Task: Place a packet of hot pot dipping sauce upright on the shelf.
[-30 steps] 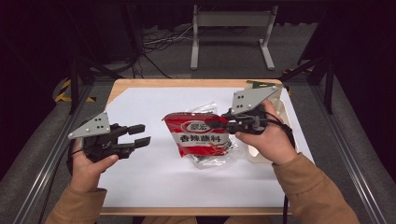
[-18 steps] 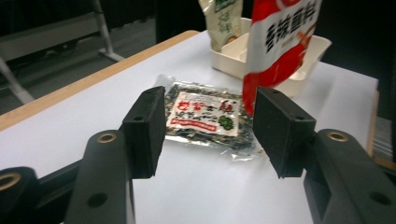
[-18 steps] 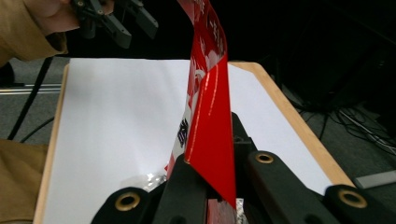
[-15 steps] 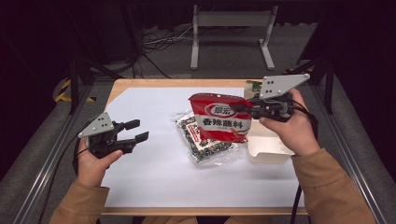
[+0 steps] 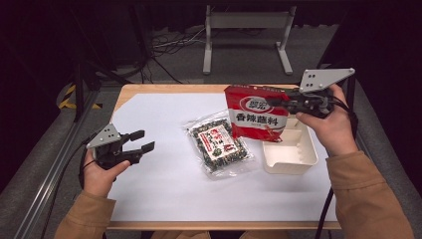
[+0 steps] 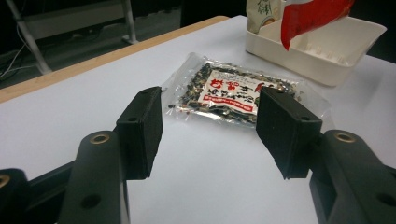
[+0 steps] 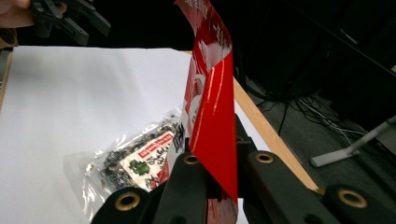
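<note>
A red snack packet (image 5: 256,117) hangs upright from my right gripper (image 5: 272,102), which is shut on its upper right edge. It hovers over the left end of a white tray (image 5: 291,154). In the right gripper view the packet (image 7: 212,107) rises from between the closed jaws of that gripper (image 7: 219,163). A clear packet of dark seaweed (image 5: 218,144) lies flat mid-table. My left gripper (image 5: 145,140) is low over the paper to its left. Its jaws have just been opening, with nothing between them. In the left gripper view the gripper (image 6: 210,112) points at the clear packet (image 6: 229,93).
White paper (image 5: 164,184) covers most of the wooden table (image 5: 149,89). The white tray (image 6: 327,46) stands at the right side, with a pale packet (image 6: 264,11) behind it. A metal stand (image 5: 246,30) is on the floor beyond the table.
My right gripper has lifted the red packet off the clear packet and carried it right, over the tray. My left hand has sunk toward the table and its jaws stand wider.
</note>
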{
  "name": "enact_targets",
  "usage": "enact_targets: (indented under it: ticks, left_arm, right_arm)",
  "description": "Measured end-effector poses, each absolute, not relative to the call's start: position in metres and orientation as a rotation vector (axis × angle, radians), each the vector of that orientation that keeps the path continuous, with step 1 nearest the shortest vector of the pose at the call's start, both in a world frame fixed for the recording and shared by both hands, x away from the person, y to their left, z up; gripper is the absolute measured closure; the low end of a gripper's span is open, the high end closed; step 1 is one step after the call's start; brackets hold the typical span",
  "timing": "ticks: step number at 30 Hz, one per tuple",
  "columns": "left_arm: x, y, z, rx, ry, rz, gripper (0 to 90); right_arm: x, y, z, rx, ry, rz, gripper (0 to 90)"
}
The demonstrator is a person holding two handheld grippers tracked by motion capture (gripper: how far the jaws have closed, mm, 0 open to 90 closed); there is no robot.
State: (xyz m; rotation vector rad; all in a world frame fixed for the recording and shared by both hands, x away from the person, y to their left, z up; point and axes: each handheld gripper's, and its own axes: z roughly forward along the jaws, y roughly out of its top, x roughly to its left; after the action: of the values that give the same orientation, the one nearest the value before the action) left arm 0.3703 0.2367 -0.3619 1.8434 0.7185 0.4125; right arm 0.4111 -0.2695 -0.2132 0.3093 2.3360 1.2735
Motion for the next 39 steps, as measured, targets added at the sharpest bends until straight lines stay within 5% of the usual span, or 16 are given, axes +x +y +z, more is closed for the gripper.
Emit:
enact_targets:
  ticks: [39]
  left_arm:
    - [0.379, 0.239, -0.384, 1.866, 0.762, 0.418, 41.2]
  right_arm:
    - [0.464, -0.336, -0.232, 0.451, 2.300, 1.081, 88.6]
